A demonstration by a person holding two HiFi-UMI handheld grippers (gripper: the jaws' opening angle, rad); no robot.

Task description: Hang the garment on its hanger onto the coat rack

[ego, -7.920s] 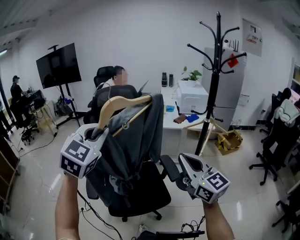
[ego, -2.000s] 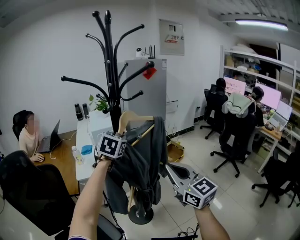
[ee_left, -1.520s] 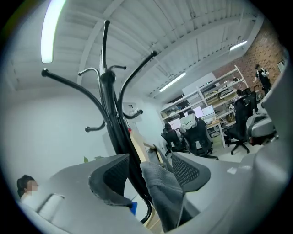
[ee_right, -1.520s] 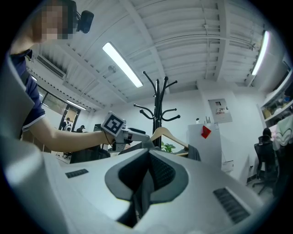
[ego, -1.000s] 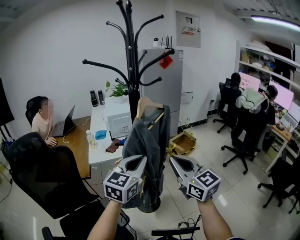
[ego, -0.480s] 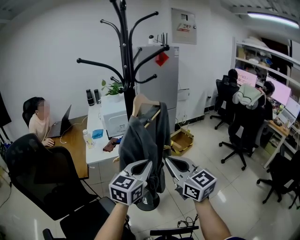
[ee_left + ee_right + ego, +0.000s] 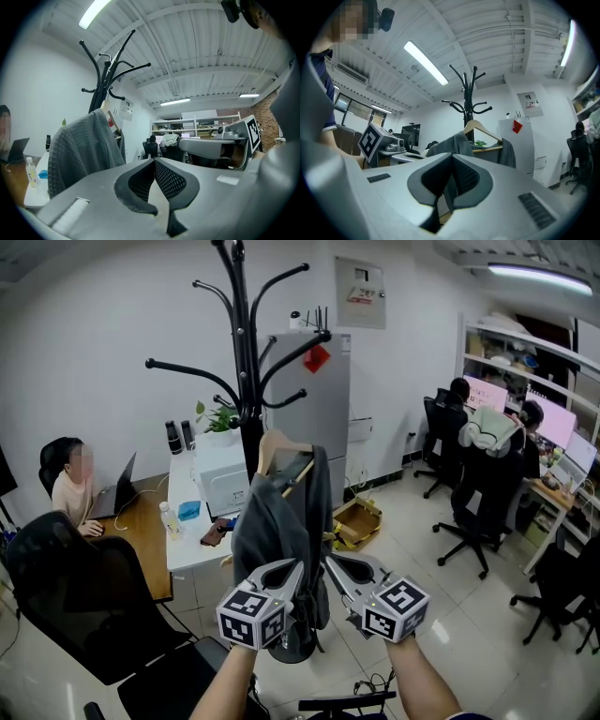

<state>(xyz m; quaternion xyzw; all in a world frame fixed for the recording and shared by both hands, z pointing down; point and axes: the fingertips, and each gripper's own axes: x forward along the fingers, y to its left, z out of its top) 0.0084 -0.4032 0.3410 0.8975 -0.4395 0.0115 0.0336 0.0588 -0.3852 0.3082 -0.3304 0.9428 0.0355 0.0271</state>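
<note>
Jaws together: left gripper, right gripper; one garment (grey), one hanger.

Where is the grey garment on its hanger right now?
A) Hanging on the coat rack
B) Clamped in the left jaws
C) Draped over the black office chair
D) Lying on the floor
A: the garment hangs by its wooden hanger from the coat rack, while the left gripper and right gripper sit in front of it, jaws together on nothing.
</note>
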